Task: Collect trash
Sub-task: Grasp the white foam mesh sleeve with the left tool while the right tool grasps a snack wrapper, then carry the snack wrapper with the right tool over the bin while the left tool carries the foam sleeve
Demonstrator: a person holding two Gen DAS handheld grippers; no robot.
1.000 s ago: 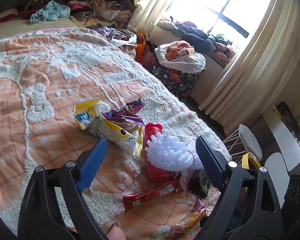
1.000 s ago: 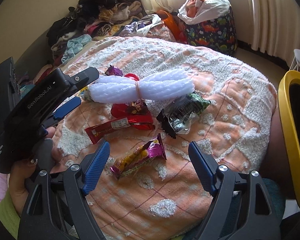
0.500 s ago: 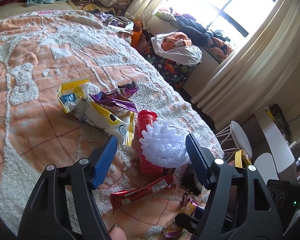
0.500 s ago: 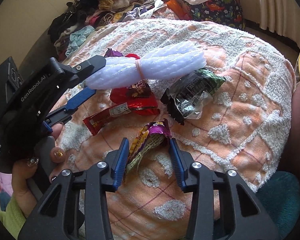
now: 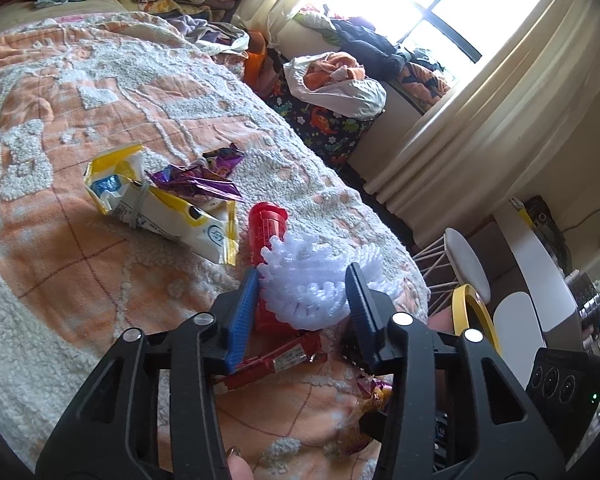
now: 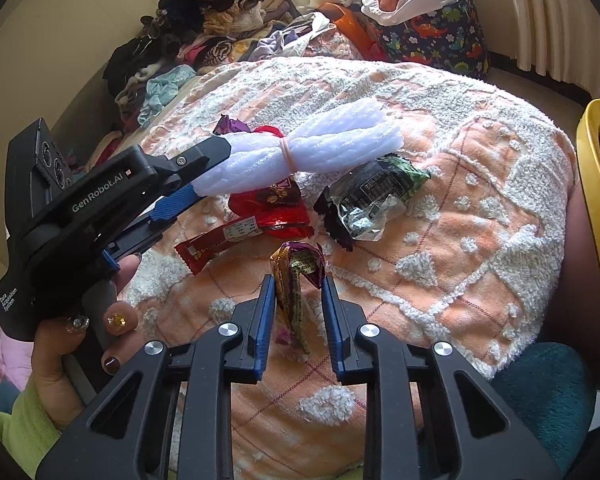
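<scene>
Trash lies on an orange and white bedspread [image 5: 52, 248]. My left gripper [image 5: 302, 286] is shut on a white foam net bundle [image 5: 306, 286], also in the right wrist view [image 6: 300, 152], where the left gripper [image 6: 204, 176] holds its end. My right gripper [image 6: 298, 296] is shut on a purple and yellow wrapper [image 6: 296, 276]. On the bed lie a red bag [image 6: 270, 210], a thin red wrapper [image 6: 220, 242], a dark crumpled wrapper [image 6: 370, 198], a yellow and white bag [image 5: 156, 208] and a purple wrapper [image 5: 204, 178].
A yellow-rimmed bin [image 6: 598, 168] stands at the bed's right edge, also in the left wrist view [image 5: 470, 312]. A dinosaur-print basket [image 6: 436, 36] with a white bag sits by the curtains. Clothes [image 6: 204, 40] are piled at the bed's far end.
Both grippers went from wide open to shut. The left closed on the foam net bundle. The right moved forward and closed on the purple and yellow wrapper.
</scene>
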